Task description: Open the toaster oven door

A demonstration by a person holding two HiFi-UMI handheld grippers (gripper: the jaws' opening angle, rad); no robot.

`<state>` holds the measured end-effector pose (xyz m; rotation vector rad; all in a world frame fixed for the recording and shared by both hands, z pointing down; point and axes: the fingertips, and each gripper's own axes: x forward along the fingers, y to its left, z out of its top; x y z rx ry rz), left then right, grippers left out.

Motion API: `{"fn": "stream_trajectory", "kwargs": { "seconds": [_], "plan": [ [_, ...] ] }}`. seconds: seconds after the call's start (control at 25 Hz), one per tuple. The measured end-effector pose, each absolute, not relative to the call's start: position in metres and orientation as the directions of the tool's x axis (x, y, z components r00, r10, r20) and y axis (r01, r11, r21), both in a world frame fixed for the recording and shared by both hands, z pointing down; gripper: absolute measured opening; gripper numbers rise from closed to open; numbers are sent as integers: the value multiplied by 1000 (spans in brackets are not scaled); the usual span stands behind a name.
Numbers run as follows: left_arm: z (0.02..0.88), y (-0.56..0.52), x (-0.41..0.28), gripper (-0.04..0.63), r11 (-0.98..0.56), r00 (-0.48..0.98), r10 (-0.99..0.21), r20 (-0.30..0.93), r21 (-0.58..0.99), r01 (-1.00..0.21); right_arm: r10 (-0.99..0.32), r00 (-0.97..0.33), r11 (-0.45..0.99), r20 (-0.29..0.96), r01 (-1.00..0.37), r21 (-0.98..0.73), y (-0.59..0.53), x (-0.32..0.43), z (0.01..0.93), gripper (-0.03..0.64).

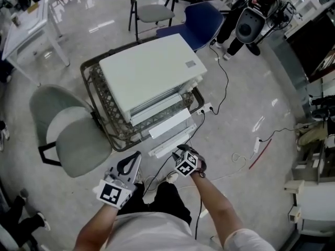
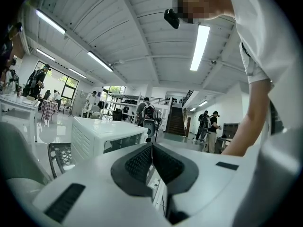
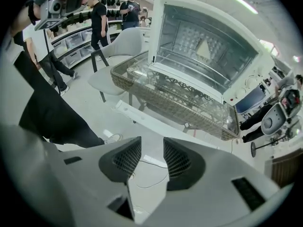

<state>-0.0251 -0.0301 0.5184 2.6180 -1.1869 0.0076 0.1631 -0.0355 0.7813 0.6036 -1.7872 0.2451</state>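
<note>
A white toaster oven (image 1: 149,72) stands in a wicker basket stand (image 1: 99,95). Its door (image 1: 170,124) hangs open and folded down, with the white handle bar (image 1: 171,145) at the near edge. The right gripper view looks into the lit oven cavity (image 3: 203,37), over the lowered glass door (image 3: 189,98) and the handle bar (image 3: 156,122). My right gripper (image 1: 179,150) points steeply down just in front of the handle; it (image 3: 151,150) is open with only floor between the jaws. My left gripper (image 1: 137,156) hovers to the left, level, its jaws (image 2: 151,148) shut and empty. It faces the oven's side (image 2: 102,134).
A grey chair (image 1: 68,129) stands left of the stand, a blue chair (image 1: 201,17) behind it, and a white table (image 1: 29,25) at far left. Cables and a power strip (image 1: 256,145) lie on the floor to the right. A wheeled machine (image 1: 256,14) and several people stand farther back.
</note>
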Motion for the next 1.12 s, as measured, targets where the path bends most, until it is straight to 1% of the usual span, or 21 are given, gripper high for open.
{"fn": "stream_trajectory", "kwargs": {
  "seconds": [0.32, 0.68, 0.8, 0.88, 1.12],
  "plan": [
    [514, -29, -25, 21, -634, 666, -741, 85, 240, -736, -324, -216, 841, 921, -511, 176, -38, 153, 758, 111],
    [493, -30, -20, 21, -648, 671, -741, 34, 226, -727, -426, -265, 796, 865, -563, 220, -53, 146, 700, 79],
    [483, -31, -20, 21, -652, 670, -742, 15, 216, -727, -458, -291, 769, 840, -603, 211, -56, 145, 680, 56],
    [479, -33, -21, 21, -651, 667, -745, 8, 210, -729, -481, -304, 754, 822, -622, 211, -59, 144, 667, 52],
    [469, -35, -28, 21, -650, 657, -754, -19, 167, -741, -518, -368, 744, 772, -640, 194, -59, 132, 633, 34]
  ]
}}
